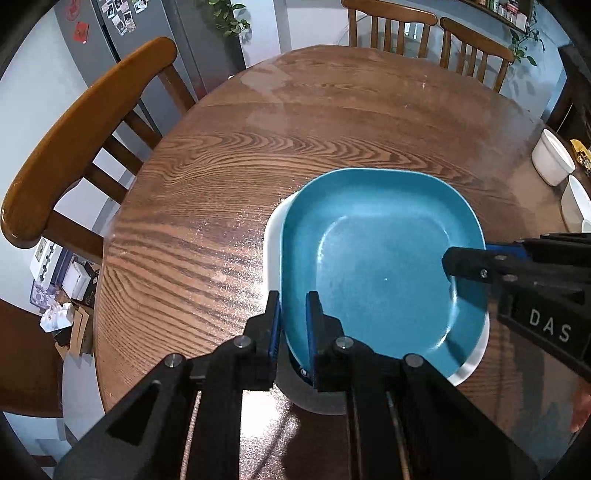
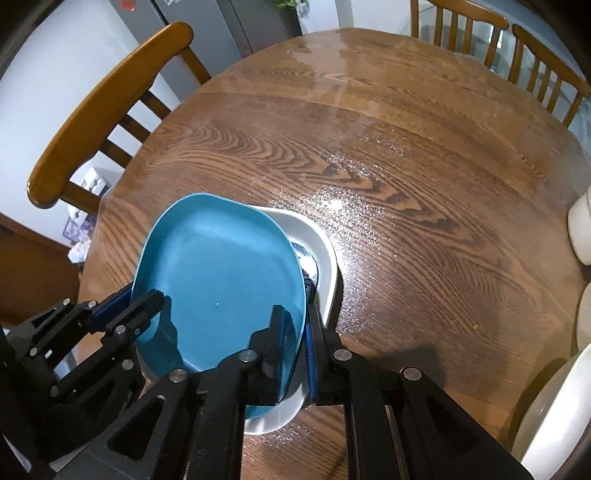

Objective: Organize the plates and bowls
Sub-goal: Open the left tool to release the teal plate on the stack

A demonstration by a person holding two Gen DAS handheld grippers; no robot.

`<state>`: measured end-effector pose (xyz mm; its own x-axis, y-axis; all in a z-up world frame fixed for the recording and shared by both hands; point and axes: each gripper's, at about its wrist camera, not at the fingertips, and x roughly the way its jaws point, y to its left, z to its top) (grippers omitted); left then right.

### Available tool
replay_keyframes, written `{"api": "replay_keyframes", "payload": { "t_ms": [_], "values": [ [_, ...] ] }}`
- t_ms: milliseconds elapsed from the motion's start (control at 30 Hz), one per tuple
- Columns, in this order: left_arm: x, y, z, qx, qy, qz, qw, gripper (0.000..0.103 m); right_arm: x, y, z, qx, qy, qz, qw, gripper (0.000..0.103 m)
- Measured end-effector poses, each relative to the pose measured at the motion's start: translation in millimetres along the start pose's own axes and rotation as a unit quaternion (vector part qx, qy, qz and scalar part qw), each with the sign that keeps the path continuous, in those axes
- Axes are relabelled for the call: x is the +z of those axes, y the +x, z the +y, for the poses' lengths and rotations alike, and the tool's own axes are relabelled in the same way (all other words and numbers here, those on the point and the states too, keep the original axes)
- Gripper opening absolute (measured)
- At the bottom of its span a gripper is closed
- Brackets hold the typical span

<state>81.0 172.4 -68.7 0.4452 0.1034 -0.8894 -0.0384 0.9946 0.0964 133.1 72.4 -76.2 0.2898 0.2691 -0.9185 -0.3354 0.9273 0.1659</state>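
Blue plate (image 1: pixel 373 258), rounded-square and shallow, sitting on top of a white plate (image 1: pixel 272 236) whose rim peeks out along the left and lower edges in the left wrist view. In the right wrist view, same pair: blue plate (image 2: pixel 221 280) over white plate (image 2: pixel 317 240), with a dark patterned surface showing in the gap between the two at the right side; cannot tell what it belongs to. Both plates near the front of a round wooden desk (image 1: pixel 229 155), toward its left half.

Left gripper (image 1: pixel 293 317) pinching the near-left rim of the blue plate, one blue pad outside, one inside, jaws nearly closed on the thin edge. Right gripper (image 2: pixel 295 328) clamped likewise on the opposite rim, jaws almost together with the edge between the pads. Each gripper visible in the other's view: right gripper (image 1: pixel 476 266) reaching in from the right, left gripper (image 2: pixel 122 314) from the left.

White bowl (image 1: pixel 552 157) at the far right edge of the desk, more white dishes (image 2: pixel 546 406) beside it, well apart from the stack. Wooden chairs (image 1: pixel 85 140) around the desk; grey fridge (image 1: pixel 147 44) behind, potted greenery (image 1: pixel 225 16) on top.
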Motion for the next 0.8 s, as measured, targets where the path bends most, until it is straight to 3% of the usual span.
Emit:
{"api": "replay_keyframes", "payload": {
  "t_ms": [400, 633, 767, 800],
  "values": [
    [-1, -7, 2, 0.001, -0.009, -0.011, 0.9999, 0.017, 1, -16, 3, -0.031, -0.010, -0.036, 0.999, 0.011],
    [-2, -24, -2, -0.002, -0.014, -0.029, 0.9995, 0.047, -7, -38, -4, -0.014, 0.008, -0.057, 0.998, 0.012],
    [-3, -35, -9, -0.007, -0.008, -0.040, 0.9991, 0.059, -21, -59, -7, -0.001, 0.013, -0.077, 0.997, 0.031],
    [-3, -38, -11, -0.007, -0.007, -0.043, 0.9990, 0.067, -24, -65, -8, 0.001, 0.013, -0.082, 0.997, 0.037]
  ]
}}
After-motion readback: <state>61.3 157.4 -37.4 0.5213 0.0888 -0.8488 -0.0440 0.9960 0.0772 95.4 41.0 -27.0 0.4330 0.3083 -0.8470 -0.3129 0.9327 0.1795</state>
